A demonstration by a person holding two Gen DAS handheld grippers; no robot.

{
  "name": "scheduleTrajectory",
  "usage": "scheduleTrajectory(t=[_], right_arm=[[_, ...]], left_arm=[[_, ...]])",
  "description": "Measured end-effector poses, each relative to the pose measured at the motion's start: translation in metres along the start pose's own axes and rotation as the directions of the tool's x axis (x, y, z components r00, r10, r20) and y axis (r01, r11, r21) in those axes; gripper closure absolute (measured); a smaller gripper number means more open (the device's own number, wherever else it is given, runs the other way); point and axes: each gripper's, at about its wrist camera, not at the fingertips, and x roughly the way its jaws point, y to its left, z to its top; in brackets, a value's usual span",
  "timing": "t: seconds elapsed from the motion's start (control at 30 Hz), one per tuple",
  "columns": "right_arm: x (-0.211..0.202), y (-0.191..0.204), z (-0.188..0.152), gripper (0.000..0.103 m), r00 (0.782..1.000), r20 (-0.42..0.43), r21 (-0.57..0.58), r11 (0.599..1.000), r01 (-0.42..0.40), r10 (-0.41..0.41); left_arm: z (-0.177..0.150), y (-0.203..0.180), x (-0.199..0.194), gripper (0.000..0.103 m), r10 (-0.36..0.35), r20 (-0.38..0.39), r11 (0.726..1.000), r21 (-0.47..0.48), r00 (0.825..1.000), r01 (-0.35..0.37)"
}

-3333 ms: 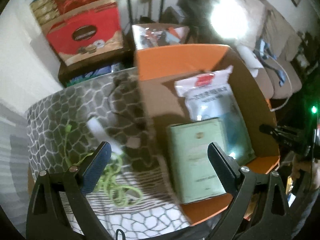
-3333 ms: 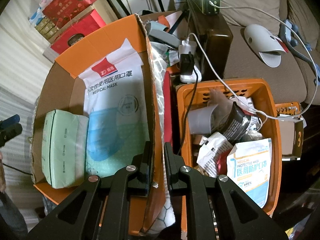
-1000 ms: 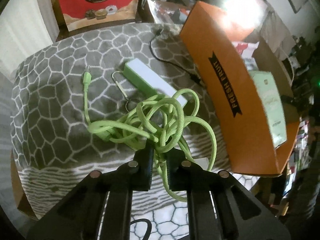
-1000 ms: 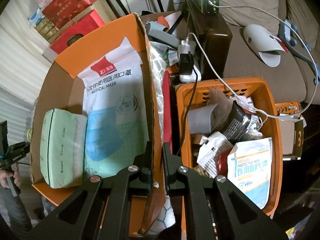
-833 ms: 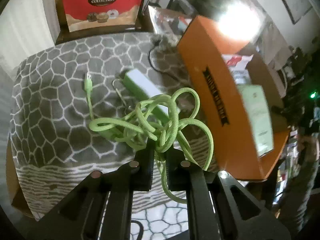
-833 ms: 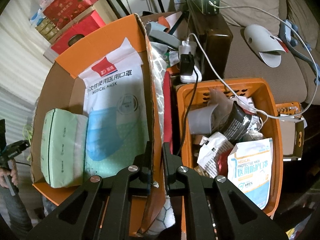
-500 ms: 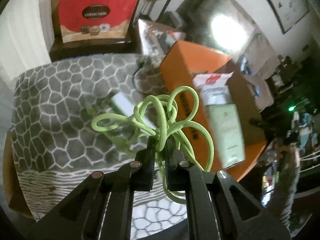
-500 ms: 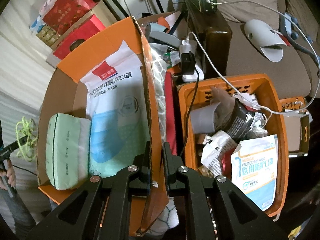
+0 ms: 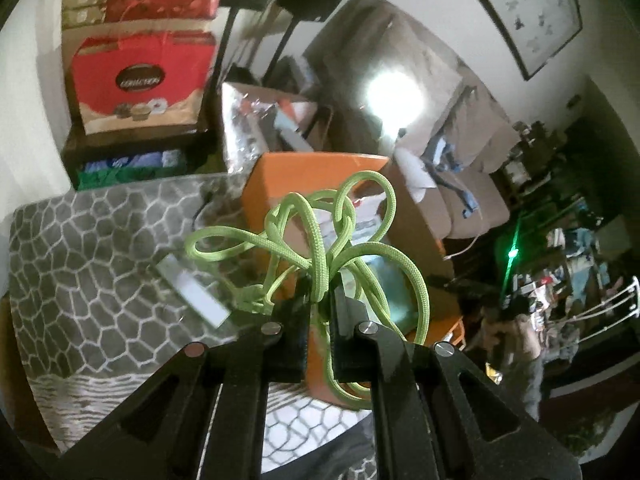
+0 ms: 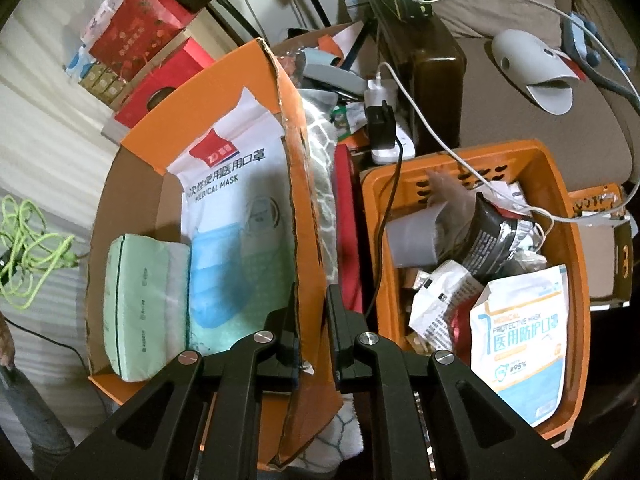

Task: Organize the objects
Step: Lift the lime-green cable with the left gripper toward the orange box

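Note:
A tangled lime-green cord [image 9: 320, 248] hangs in the air, and my left gripper [image 9: 319, 300] is shut on it, above the grey patterned cloth [image 9: 80, 264]. The same green cord [image 10: 28, 244] shows at the far left of the right wrist view. My right gripper [image 10: 312, 300] is shut on the side wall of the orange cardboard box [image 10: 296, 184]. Inside that box lie a medical mask pack [image 10: 236, 216] and a pale green packet [image 10: 140, 304]. In the left wrist view the orange box [image 9: 304, 176] sits behind the cord.
A white-and-green power bank [image 9: 192, 292] lies on the cloth. An orange plastic basket [image 10: 568, 280] full of packets stands right of the box. Red gift boxes [image 9: 140, 80] are stacked at the back. A charger and cables [image 10: 384, 132] lie behind the basket, a sofa beyond.
My left gripper has lifted the green cord off the cloth and tilted toward the orange box. The power bank stays on the cloth. My right gripper keeps its hold on the box wall.

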Motion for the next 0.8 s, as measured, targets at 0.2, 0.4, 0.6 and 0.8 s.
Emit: scheduleTrajectory(t=[0.2,0.4,0.6,0.8], right_arm=[[0.000,0.001,0.000,0.093,1.000,0.001,-0.005,1.000,0.002,-0.002],[0.000,0.000,-0.001,0.092,1.000,0.006,0.002,1.000,-0.008,0.008],[-0.001,0.000,-0.001,0.092,1.000,0.006,0.002,1.000,-0.009,0.009],[-0.001,0.000,-0.001,0.092,1.000,0.006,0.002,1.000,-0.008,0.008]], left_arm=[[0.022,-0.025,0.008,0.095,-0.037,0.010,0.999,0.000,0.999,0.037],[0.042,-0.039,0.037,0.095,-0.063,-0.005,0.998,-0.024,0.998,0.062],[0.056,-0.045,0.062,0.095,-0.094,0.001,0.994,-0.055,0.996,0.094],[0.067,-0.068,0.058,0.095,-0.138,0.012,0.990,-0.034,0.990,0.139]])
